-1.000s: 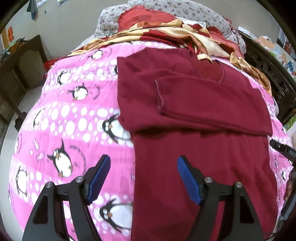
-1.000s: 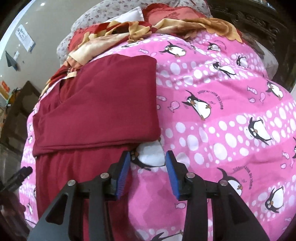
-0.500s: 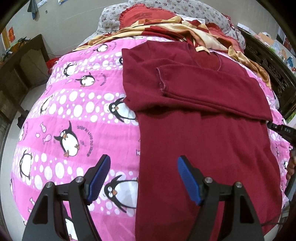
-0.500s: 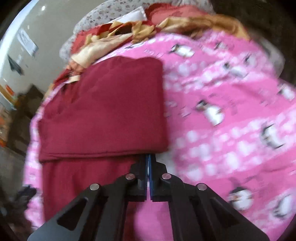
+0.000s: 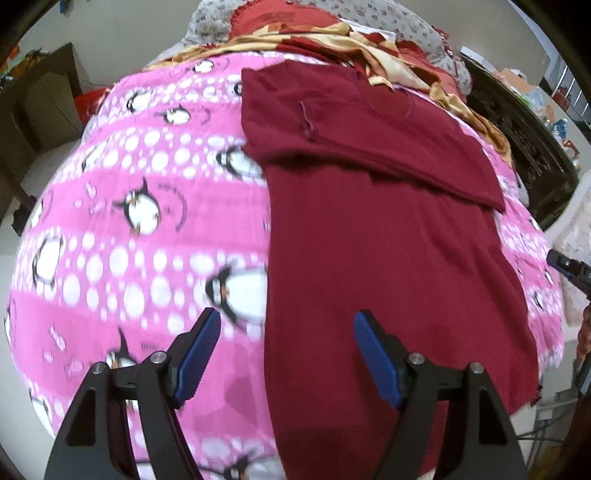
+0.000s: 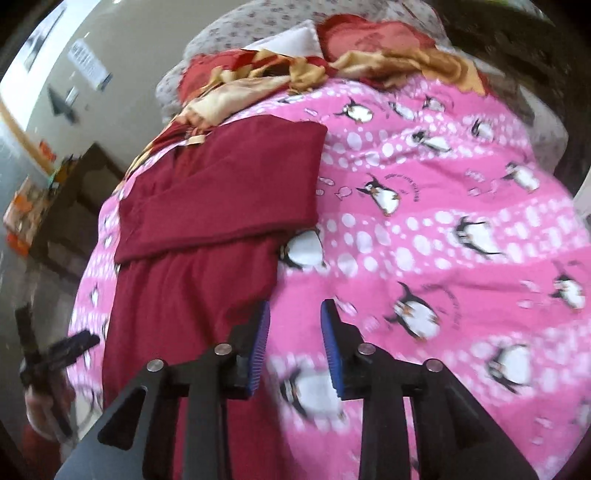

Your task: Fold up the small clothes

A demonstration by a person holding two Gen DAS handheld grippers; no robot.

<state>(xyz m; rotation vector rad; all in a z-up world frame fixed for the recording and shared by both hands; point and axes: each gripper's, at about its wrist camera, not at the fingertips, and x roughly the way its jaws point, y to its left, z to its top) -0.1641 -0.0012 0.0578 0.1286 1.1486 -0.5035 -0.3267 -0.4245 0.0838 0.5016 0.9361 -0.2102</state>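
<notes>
A dark red long-sleeved shirt [image 5: 388,240] lies flat on a pink penguin-print blanket [image 5: 129,221], both sleeves folded across its chest. My left gripper [image 5: 286,334] is open and empty, above the shirt's lower left edge. My right gripper [image 6: 294,319] is open and empty, just right of the shirt's [image 6: 192,295] lower right edge, over the blanket [image 6: 443,240]. The right gripper's tip also shows at the right edge of the left wrist view [image 5: 569,267].
A crumpled red and gold cloth [image 5: 332,37] and floral pillows [image 6: 258,26] lie at the head of the bed. Dark wooden furniture [image 5: 40,96] stands to the left, and a dark carved bed frame [image 5: 524,136] to the right.
Both grippers have pulled back toward the shirt's hem. The right gripper shut half a second ago and is now open again.
</notes>
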